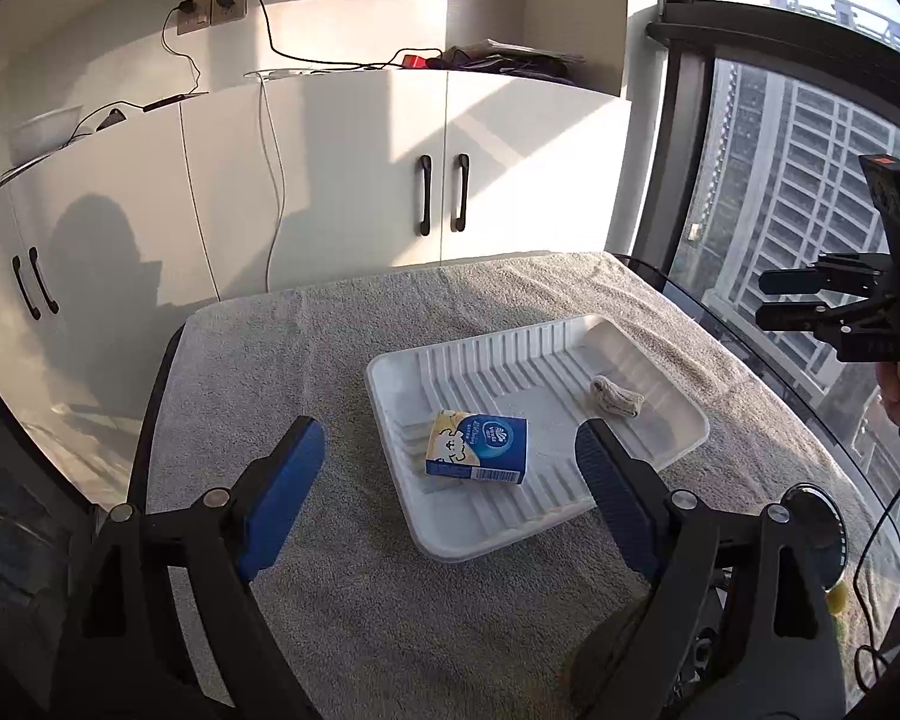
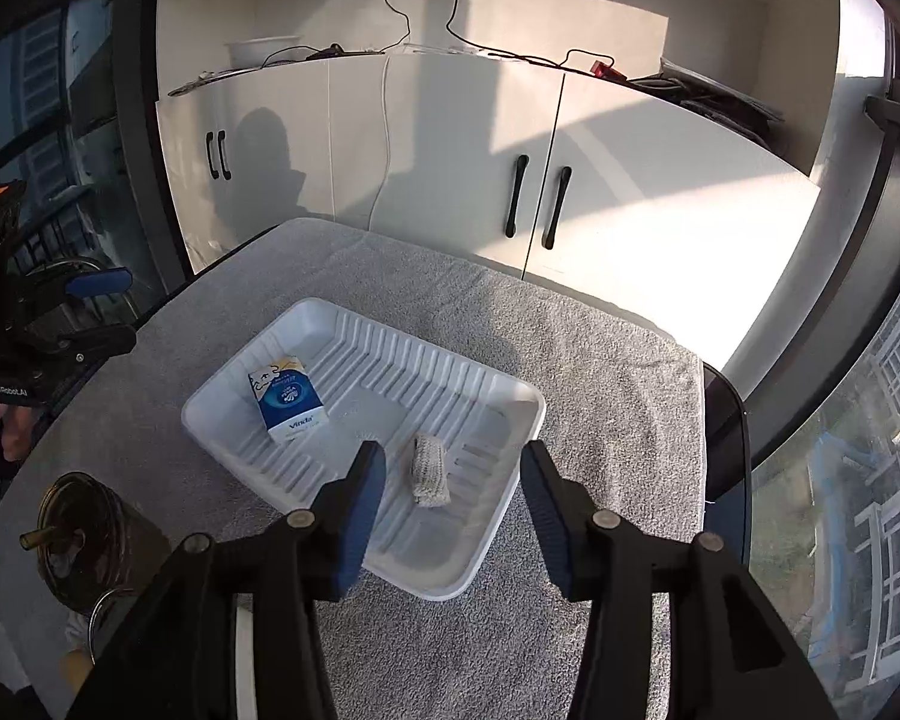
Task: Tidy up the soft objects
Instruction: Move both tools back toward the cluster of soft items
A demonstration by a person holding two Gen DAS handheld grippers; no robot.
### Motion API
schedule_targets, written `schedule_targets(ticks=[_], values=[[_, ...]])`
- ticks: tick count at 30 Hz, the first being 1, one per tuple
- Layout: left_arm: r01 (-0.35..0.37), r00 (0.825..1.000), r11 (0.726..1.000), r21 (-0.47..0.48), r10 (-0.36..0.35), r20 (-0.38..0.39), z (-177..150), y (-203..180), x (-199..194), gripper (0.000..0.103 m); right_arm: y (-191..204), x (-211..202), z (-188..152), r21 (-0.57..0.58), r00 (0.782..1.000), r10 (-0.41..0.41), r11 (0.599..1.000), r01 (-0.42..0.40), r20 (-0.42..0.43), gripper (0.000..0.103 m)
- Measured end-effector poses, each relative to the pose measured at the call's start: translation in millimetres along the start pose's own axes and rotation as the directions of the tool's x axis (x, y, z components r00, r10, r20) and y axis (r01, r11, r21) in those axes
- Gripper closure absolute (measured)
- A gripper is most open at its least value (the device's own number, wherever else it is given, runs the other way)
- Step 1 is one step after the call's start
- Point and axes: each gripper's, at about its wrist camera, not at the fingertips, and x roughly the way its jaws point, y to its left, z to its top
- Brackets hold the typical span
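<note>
Both claws hang open and empty: left gripper [image 1: 450, 468], right gripper [image 2: 453, 510]. Inside the white tray [image 1: 570, 516] lie a tissue pack [image 1: 477, 446] and, seemingly, a rolled cloth [image 1: 617, 397], its weave blurred

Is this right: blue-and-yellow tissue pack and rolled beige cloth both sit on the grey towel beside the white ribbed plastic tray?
No. The blue-and-yellow tissue pack and rolled beige cloth both sit inside the white ribbed plastic tray, not beside it; the right wrist view shows this.

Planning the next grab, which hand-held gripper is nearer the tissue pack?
Left hand-held gripper: open, just above the tissue pack. The right hand-held gripper hovers over the rolled sock.
</note>
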Motion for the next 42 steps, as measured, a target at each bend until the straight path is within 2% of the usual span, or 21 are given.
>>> schedule_targets(ticks=[3,6,8,9,10,14,16,21,29,34,39,42], values=[[0.001,1.000,1.000,-0.005,-0.001,0.025,-11,-5,-29,0.013,8,-33,-10,-0.007,0.999,0.004,1.000,-0.004,0.033,0.049],[0.012,0.999,1.000,-0.004,-0.011,0.045,-27,-16,-58,0.013,18,-63,-26,-0.003,0.998,0.009,1.000,-0.008,0.061,0.041],[0.030,0.998,1.000,0.005,-0.030,0.055,-41,-27,-75,0.008,26,-82,-41,0.000,0.997,0.025,1.000,-0.025,0.077,0.034],[0.035,0.998,0.999,0.014,-0.036,0.057,-48,-33,-82,0.003,30,-90,-50,0.002,0.996,0.031,1.000,-0.031,0.084,0.027],[0.035,0.998,0.999,0.028,-0.037,0.060,-56,-40,-89,0.002,34,-97,-58,0.007,0.995,0.031,0.999,-0.032,0.093,0.020],[0.055,0.997,0.997,0.056,-0.058,0.052,-87,-66,-111,0.002,51,-118,-96,0.024,0.993,0.034,0.999,-0.037,0.112,0.009],[0.087,0.995,0.995,0.050,-0.089,0.044,-105,-77,-119,0.000,61,-125,-116,0.036,0.993,0.031,0.999,-0.035,0.110,0.000],[0.123,0.992,0.992,0.022,-0.123,0.003,-151,-101,-127,0.000,86,-128,-166,0.060,0.996,0.000,0.998,-0.005,0.084,0.000],[0.175,0.976,0.984,-0.035,-0.178,-0.126,-221,-117,-122,0.000,104,-118,-230,0.145,0.999,-0.007,0.989,0.002,0.036,0.000],[0.181,0.969,0.983,0.009,-0.177,-0.171,-242,-126,-114,0.000,101,-108,-253,0.192,1.000,-0.009,0.981,0.007,0.010,0.000],[0.208,0.965,0.975,0.073,-0.193,-0.176,-248,-142,-110,0.000,98,-104,-261,0.210,1.000,-0.019,0.978,0.018,0.003,0.000],[0.196,0.966,0.975,0.103,-0.174,-0.189,-250,-150,-104,0.000,95,-97,-261,0.206,0.999,-0.039,0.978,0.040,-0.007,0.000]])
